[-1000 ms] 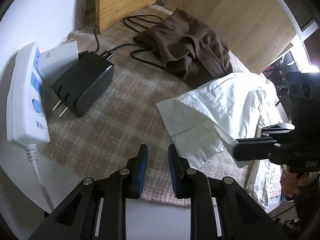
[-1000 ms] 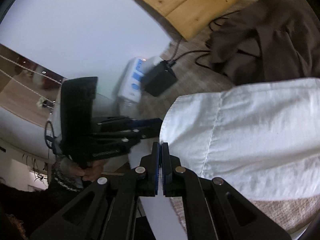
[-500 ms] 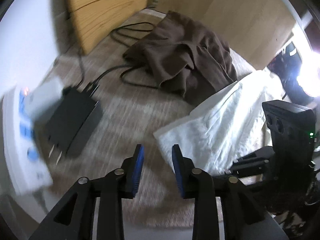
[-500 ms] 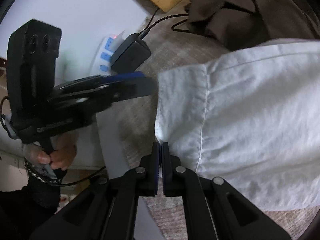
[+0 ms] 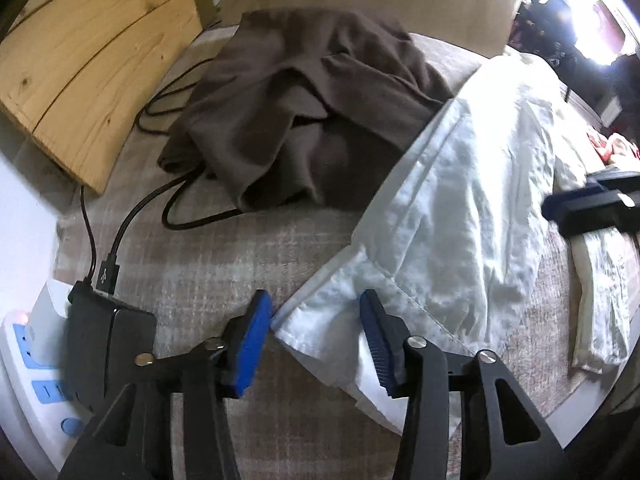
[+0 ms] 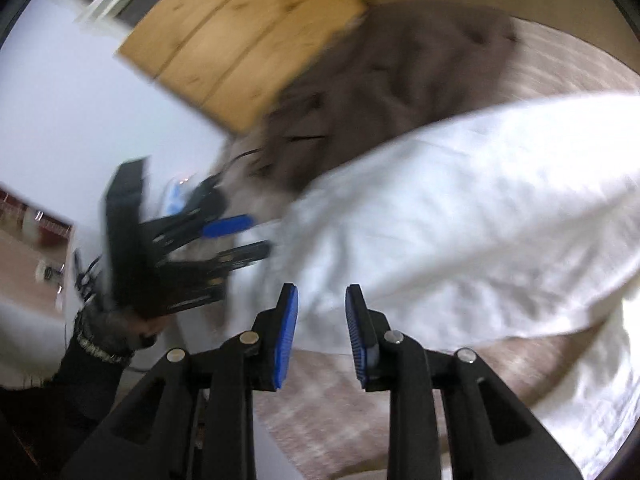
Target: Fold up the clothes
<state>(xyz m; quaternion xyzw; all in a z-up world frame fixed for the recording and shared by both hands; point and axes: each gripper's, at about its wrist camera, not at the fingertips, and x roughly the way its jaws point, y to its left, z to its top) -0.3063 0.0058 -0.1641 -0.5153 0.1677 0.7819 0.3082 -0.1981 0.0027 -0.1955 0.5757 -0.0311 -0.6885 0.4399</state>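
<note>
A white shirt [image 5: 460, 208] lies spread on a beige plaid cover [image 5: 224, 264], with a crumpled brown garment [image 5: 304, 108] behind it. My left gripper [image 5: 314, 320] points down at the shirt's near corner. Its jaws are opening and the corner lies between them, untouched by the pads. In the right wrist view, which is blurred, my right gripper [image 6: 322, 320] hovers over the white shirt [image 6: 460, 220] near its front edge. Its jaws are opening too, and the cloth shows between the pads without being pinched. The left gripper [image 6: 236, 236] appears there at the shirt's left corner.
A white power strip [image 5: 24, 360] with a black adapter [image 5: 108, 344] and black cables [image 5: 132, 216] sits at the left on the cover. A wooden board [image 5: 92, 52] leans behind it. The other gripper [image 5: 592, 204] reaches in from the right. A gloved hand [image 6: 132, 320] holds the left tool.
My left gripper has slid right from the power strip to the shirt's corner, and its jaws have widened. My right gripper, shut at the shirt's edge before, has opened and shifted over the cloth.
</note>
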